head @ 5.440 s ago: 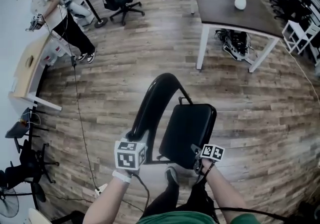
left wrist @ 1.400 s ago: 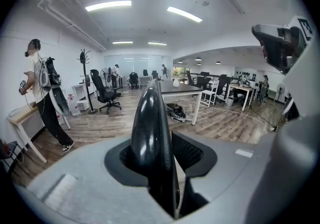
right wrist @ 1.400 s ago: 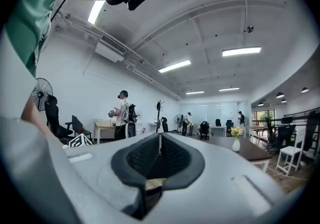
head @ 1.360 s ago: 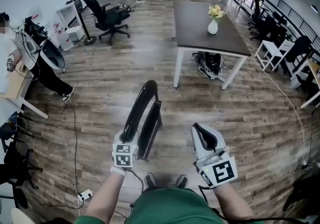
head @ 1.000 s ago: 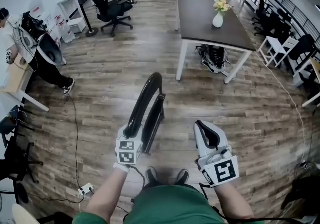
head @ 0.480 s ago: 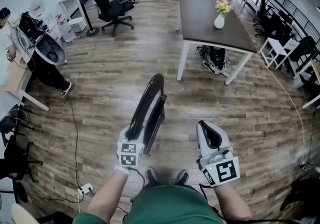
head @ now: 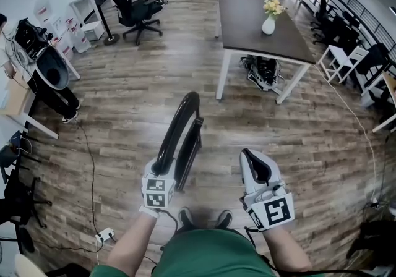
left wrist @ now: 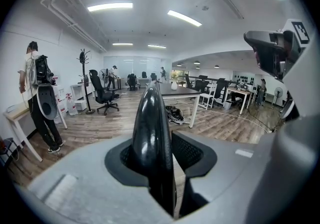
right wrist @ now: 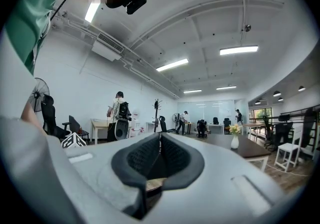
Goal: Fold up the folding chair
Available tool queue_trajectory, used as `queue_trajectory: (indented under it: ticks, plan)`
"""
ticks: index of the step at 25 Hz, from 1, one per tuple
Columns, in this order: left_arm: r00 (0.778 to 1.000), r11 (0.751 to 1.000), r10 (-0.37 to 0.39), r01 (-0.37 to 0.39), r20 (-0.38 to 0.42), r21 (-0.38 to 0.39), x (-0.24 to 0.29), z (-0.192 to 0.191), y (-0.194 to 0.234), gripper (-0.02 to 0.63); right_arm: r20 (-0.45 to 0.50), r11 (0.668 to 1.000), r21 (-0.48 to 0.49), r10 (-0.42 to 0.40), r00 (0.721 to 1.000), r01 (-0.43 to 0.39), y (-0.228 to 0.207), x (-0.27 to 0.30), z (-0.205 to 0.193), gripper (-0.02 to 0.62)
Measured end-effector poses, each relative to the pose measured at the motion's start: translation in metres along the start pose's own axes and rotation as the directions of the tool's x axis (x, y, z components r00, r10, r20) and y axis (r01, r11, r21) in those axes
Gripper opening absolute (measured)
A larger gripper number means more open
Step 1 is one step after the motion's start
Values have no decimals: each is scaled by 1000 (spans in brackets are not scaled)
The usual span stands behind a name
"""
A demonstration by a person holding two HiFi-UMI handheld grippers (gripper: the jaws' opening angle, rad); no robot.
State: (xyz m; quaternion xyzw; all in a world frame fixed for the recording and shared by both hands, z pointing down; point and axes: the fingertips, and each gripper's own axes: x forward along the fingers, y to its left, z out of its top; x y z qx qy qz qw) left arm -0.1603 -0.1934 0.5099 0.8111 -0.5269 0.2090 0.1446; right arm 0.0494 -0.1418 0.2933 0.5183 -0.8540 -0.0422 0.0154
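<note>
**Left tool** [head: 163,169]: jaws part-way apart and clamped on the glossy curved top tube of the black tubular folding chair [head: 183,122]. The tube fills the gap between the pads.

**Right tool** [head: 252,163]: jaws pressed together with nothing between them. It is held level, well to the right of the left tool and clear of the chair.

**Chair, position:** runs straight ahead from the left tool. It stands edge-on on the brown wood-plank floor [head: 124,102], with the seat lying flat against the back frame. It appears to be fully folded.

**Chair, handling (judged):**
- Rigid metal frame of moderate weight.
- The polished tube is slippery and may twist in the pads.
- Collapsed, it is narrow-footed and likely to topple if released.
- Best hold is the top bow, with a second hold on a side rail.

**Views compared:**
- The left tool view [left wrist: 160,153] alone shows the pads meeting the tube [left wrist: 152,128].
- The right tool view [right wrist: 160,154] confirms the closed, empty pads and shows no chair.
- Only the head view shows the whole flattened chair.

**Beyond:** dark-topped desk [head: 247,28] with a white vase of flowers [head: 268,19].
</note>
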Motion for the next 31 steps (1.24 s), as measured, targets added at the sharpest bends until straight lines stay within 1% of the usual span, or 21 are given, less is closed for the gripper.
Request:
queue_trajectory:
  ticks: [13,31]
  plan:
    - [1000,1000,9,-9,-18,9,2,-3,-2,147,1,1000,0,4,1000,-4,-5,0,0,3]
    - [1000,1000,0,0,-16,8,2,-1,-9,146,-6,1000,-5,2,1000,-3,-7,-3,0,3]
